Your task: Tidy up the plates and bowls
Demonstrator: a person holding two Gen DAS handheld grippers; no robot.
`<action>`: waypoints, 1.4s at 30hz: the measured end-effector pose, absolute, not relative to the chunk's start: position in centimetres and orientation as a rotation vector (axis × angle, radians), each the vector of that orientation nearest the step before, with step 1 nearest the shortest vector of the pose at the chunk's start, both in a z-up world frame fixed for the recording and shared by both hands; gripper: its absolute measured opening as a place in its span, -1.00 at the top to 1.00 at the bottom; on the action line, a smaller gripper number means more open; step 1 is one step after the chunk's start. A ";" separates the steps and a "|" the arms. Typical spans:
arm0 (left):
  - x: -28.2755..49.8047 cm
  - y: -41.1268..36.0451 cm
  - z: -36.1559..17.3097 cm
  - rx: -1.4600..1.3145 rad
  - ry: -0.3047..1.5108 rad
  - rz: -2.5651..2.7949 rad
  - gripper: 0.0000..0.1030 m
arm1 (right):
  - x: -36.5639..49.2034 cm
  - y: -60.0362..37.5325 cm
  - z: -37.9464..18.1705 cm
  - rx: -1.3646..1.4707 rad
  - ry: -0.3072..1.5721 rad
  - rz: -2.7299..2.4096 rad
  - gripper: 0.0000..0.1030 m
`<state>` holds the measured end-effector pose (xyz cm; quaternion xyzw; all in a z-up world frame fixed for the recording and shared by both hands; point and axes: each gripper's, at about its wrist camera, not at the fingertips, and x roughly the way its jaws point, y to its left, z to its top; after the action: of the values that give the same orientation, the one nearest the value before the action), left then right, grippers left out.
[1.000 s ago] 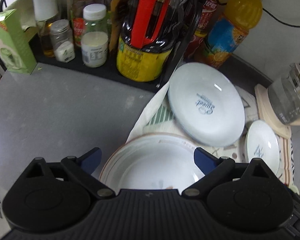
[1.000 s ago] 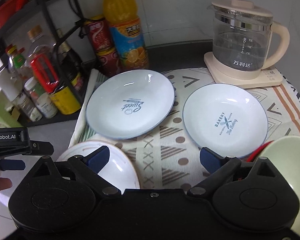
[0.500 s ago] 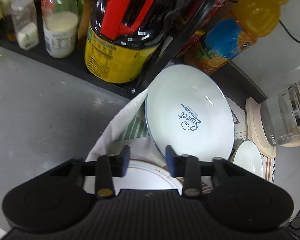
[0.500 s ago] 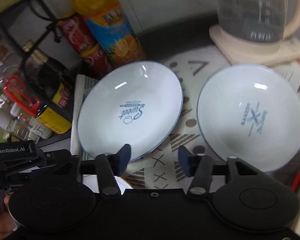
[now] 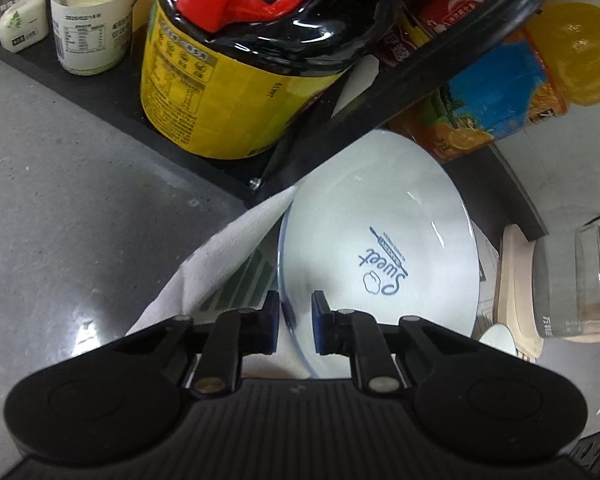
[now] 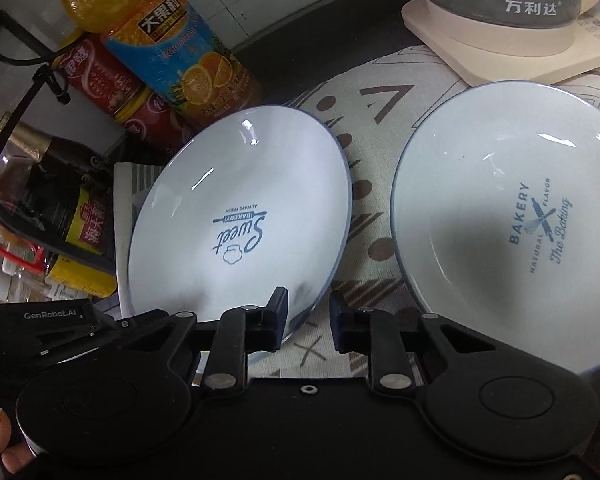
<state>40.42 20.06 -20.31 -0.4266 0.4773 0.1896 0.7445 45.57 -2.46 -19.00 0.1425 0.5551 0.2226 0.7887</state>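
Note:
A white deep plate printed "Sweet" [image 5: 380,240] [image 6: 236,208] lies on a patterned cloth [image 6: 364,220]. My left gripper [image 5: 296,320] straddles its near left rim; the jaws are closing, with a sliver of plate still showing beside the right pad. My right gripper [image 6: 308,324] straddles the same plate's near right rim, jaws closing, and cloth shows between the rim and the right finger. A second white plate printed "Bakery" [image 6: 500,216] lies to the right on the cloth.
A black rack [image 5: 420,64] with a yellow-labelled sauce bottle [image 5: 220,80] and jars stands just behind the plate. An orange juice bottle [image 6: 172,48] and red cans [image 6: 100,76] stand at the back. A glass kettle on a cream base [image 6: 500,40] sits back right. Grey counter [image 5: 60,200] lies left.
Both grippers came down and forward onto the "Sweet" plate. Their jaws went from wide open to narrow around its near rim, left and right.

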 end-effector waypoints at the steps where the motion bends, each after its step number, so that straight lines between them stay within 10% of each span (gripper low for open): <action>1: 40.6 20.0 -20.4 -0.935 1.045 0.423 0.71 | 45.7 -2.4 -19.1 0.304 1.197 0.478 0.58; 42: 32.1 15.3 -14.9 -0.750 0.919 0.369 0.83 | 39.0 -5.4 -14.1 0.335 1.079 0.531 0.73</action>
<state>32.07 15.31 -14.87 -0.3512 0.4305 0.1731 0.8133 39.04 -5.44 -14.10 0.1567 0.5053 0.2487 0.8113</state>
